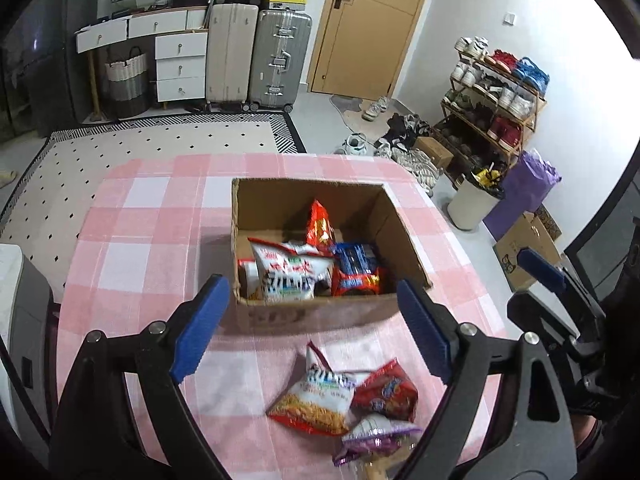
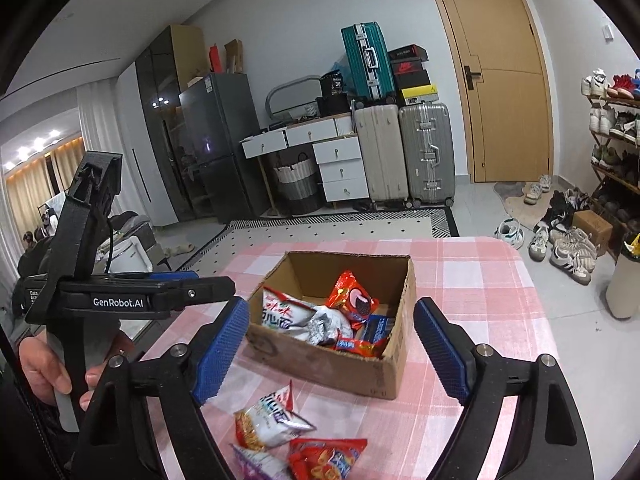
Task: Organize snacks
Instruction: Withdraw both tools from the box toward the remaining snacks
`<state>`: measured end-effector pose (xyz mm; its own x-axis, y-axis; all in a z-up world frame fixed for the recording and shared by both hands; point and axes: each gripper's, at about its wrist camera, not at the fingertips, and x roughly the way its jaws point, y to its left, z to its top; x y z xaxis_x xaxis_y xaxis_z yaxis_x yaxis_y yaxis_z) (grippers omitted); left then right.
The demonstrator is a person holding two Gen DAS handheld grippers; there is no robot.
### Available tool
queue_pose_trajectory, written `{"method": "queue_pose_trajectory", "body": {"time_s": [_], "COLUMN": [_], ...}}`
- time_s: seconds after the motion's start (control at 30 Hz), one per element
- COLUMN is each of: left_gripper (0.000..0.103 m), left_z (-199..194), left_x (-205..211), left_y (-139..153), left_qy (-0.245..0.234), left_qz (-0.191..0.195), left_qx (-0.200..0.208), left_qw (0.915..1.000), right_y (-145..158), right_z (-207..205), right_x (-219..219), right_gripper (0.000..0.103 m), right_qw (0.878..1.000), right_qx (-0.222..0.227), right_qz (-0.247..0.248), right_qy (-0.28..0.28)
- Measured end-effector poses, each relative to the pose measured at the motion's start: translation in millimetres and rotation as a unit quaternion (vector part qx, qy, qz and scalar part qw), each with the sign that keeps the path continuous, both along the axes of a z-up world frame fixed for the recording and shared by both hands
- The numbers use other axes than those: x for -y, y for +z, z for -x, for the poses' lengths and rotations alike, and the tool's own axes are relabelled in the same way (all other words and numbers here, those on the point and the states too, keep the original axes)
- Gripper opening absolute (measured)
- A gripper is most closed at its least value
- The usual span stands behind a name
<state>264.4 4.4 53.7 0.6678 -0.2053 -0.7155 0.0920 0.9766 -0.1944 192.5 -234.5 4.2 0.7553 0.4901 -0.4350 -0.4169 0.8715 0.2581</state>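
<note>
Nearest the cameras, three crinkled foil snack packets lie loose on the pink-and-white checked tablecloth (image 1: pixel 132 264): a white-and-orange pillow-shaped packet (image 1: pixel 316 398), a glossy red packet (image 1: pixel 386 394) touching it at its 3 o'clock side, and a silvery purple packet (image 1: pixel 374 438) at 5 o'clock, partly blurred.

The left gripper (image 1: pixel 316 326), black plastic with ribbed blue pads, hangs above the cloth with its jaws wide apart and nothing between them. The right gripper (image 2: pixel 334 350), of the same build, also stands wide apart and empty; in its view the left tool shows at 9 o'clock, held by a bare hand (image 2: pixel 48 368).

Just beyond the loose packets, at 12 o'clock from them, sits an open brown corrugated cardboard box (image 1: pixel 316 314) with a worn, scuffed front wall. Inside it rest more packets: a large white packet with red lettering (image 1: pixel 290 270) against the near-left side, a red-orange packet (image 1: pixel 318 226) standing upright behind it, and a blue-and-red glossy packet (image 1: pixel 356 270) at the right.

Farther off, past the table edge, lie a pale dotted rug (image 1: pixel 160 140), hard-shell suitcases (image 1: pixel 256 56) and a tan wooden door (image 1: pixel 372 24).
</note>
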Motion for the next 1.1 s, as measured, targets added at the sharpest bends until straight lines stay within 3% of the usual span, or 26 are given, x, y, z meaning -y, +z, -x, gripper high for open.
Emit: {"method": "queue_pose_trajectory", "body": {"time_s": [0.1,0.23,0.6,1.1], "left_gripper": [0.088,0.101,0.102,0.102], "left_z": [15.6,40.4,99.4,153.1], "left_x": [3.1,5.7,9.2,18.1], "left_y": [2.5,5.4,2.5,-15.0], "left_qy": [-0.002,0.001,0.002,0.005], "left_qz": [-0.004,-0.004,-0.004,-0.007], "left_qx": [0.006,0.02,0.03,0.027], "left_qw": [1.0,0.9998,0.9995,0.9996], "right_y": [1.6,1.0,-13.7,-97.3], "right_z": [16.9,35.9,93.1,161.9], "right_x": [1.8,3.2,10.3,-14.7], "right_gripper": [0.089,0.092,0.097,0.098], "right_qw": [1.0,1.0,1.0,0.994], "right_qx": [0.007,0.009,0.001,-0.093], "right_qz": [-0.002,0.001,0.007,0.029], "right_qy": [0.001,0.003,0.005,0.04]}}
